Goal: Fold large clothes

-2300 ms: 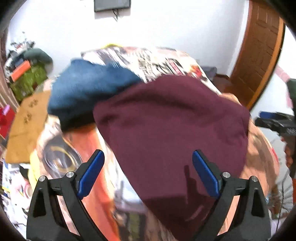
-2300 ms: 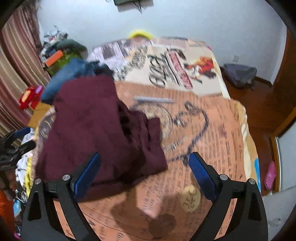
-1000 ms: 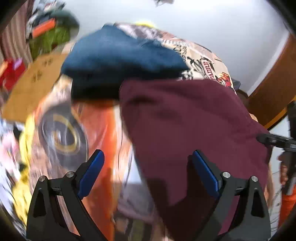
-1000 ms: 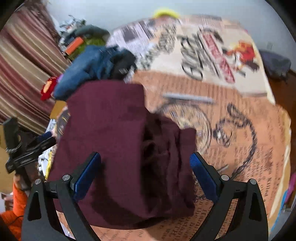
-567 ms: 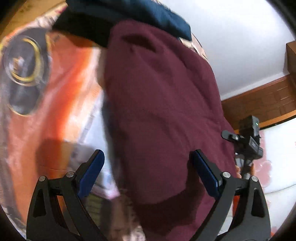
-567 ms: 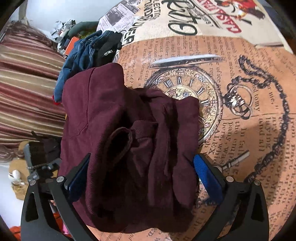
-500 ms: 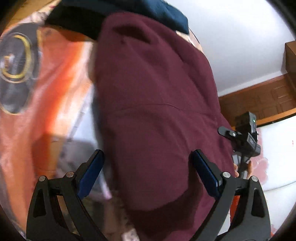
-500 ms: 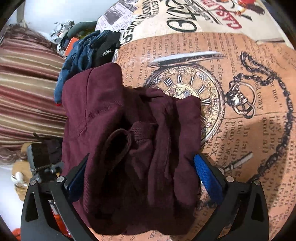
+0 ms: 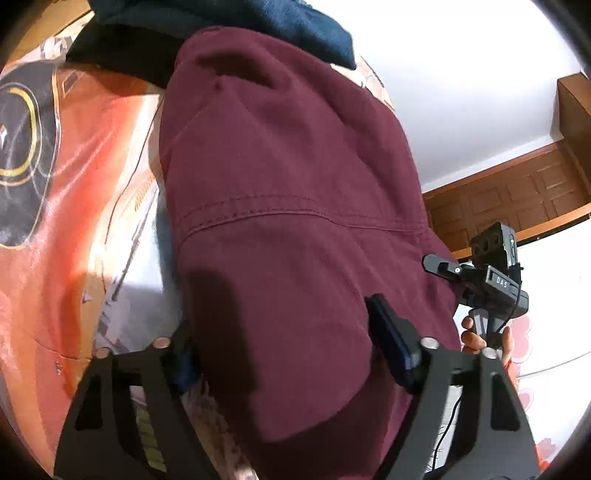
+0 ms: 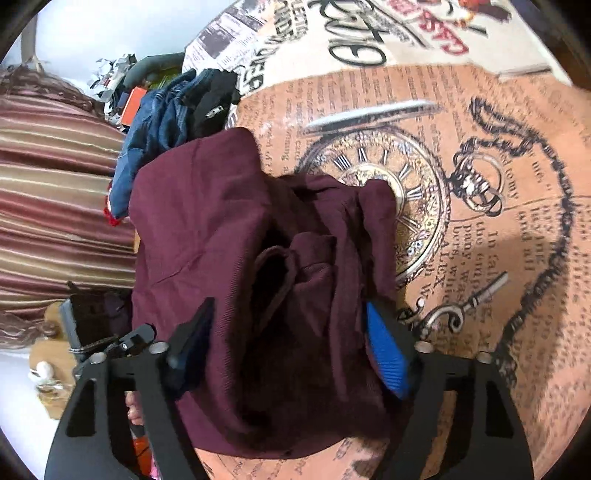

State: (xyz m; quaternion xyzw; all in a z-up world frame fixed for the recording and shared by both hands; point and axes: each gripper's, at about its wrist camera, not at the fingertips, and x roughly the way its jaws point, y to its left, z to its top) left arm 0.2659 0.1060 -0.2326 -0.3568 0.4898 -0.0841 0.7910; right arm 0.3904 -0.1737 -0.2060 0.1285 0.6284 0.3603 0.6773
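Note:
A large maroon garment (image 9: 295, 206) lies bunched on the printed bedspread (image 10: 498, 221). My left gripper (image 9: 284, 347) is open, its jaws straddling the garment's near edge, fabric between the blue pads. My right gripper (image 10: 288, 343) is open too, its jaws on either side of a crumpled fold of the same garment (image 10: 229, 221). The right gripper's body with the hand holding it (image 9: 491, 288) shows in the left wrist view at the right edge of the garment. The left gripper's tip (image 10: 129, 339) shows at the lower left of the right wrist view.
A blue denim garment (image 10: 155, 122) and a black one (image 10: 214, 99) lie piled beyond the maroon one; the blue one also shows in the left wrist view (image 9: 280, 22). Striped curtains (image 10: 55, 192) hang at left. A wooden door (image 9: 524, 192) stands at right.
Both grippers have dropped down close onto the maroon garment. Both jaws have narrowed around its fabric, but gaps remain.

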